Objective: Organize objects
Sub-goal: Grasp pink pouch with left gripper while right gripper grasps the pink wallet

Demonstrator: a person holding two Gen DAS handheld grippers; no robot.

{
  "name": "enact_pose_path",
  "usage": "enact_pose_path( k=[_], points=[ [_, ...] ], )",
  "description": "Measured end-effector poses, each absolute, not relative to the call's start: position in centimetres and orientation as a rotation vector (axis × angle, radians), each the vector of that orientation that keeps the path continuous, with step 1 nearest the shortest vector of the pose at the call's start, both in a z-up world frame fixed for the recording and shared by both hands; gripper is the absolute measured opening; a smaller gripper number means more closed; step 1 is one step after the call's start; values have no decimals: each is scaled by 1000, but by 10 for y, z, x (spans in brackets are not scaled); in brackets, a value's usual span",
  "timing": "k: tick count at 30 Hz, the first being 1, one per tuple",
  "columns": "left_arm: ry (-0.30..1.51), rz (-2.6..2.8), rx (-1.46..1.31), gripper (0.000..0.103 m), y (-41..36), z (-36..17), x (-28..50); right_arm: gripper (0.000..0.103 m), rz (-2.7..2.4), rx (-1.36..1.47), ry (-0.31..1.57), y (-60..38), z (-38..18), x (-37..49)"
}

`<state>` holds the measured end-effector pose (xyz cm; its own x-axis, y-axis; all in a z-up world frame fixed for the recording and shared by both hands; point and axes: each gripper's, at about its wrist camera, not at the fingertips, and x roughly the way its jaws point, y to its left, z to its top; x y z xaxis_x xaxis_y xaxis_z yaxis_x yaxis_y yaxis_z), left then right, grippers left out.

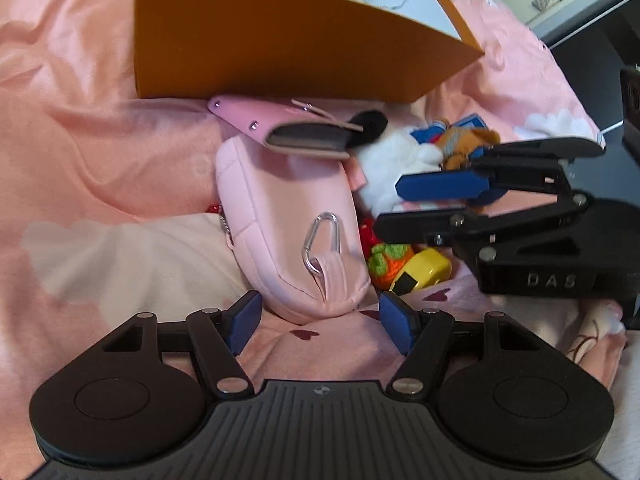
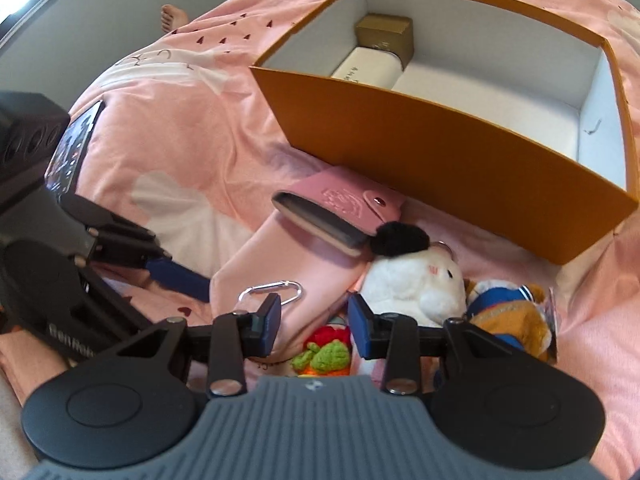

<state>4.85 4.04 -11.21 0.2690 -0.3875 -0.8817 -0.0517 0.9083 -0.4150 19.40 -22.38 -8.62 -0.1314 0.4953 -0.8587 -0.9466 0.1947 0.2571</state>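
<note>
— On the far side of the pink bedspread (image 2: 168, 128), what's in the orange box (image 2: 440, 148)?
— A white carton (image 2: 370, 68) with a small gold box (image 2: 386, 32) at its far end, both against the left wall; the rest is bare white floor.
— And outside it?
— A pink wallet (image 2: 336, 208) lies on a pink pouch (image 1: 288, 216) with a carabiner (image 1: 322, 240), just near of the box. To the right: white plush (image 2: 412, 280), brown plush (image 2: 508, 316), crocheted toy (image 2: 324, 354).
— Any writing?
— "DAS" on the right gripper's (image 1: 432, 196) body; print on the carton is illegible.
— The tongs?
— Left gripper (image 1: 318, 318) spread, straddling the pouch's near end without touching. Right gripper half-narrowed, pinching nothing.
</note>
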Motion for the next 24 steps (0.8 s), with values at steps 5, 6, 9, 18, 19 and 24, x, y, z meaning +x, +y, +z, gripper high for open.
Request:
enact_pose_path(
  k=[5,6,9,18,19,24],
  points=[
    [1274,-226,-368,68,35,-116,48,40,1343,-549,1097,-225,-87,197],
    [1267,-222,-357,66,34,-114,48,40,1343,-551,1096,-225,-87,197],
    [1227,-215,-340,62,34,-108,46,41,1343,-549,1103,-226,-87,198],
    [1046,-174,-484,59,59,-83,51,55,1411,-498,1044,-240,-69,200],
    [1032,-166,-494,59,59,-81,54,56,1437,-514,1038,-240,-68,197],
    [976,-163,-506,54,58,-72,61,54,1493,-613,979,-229,-71,182]
  ],
)
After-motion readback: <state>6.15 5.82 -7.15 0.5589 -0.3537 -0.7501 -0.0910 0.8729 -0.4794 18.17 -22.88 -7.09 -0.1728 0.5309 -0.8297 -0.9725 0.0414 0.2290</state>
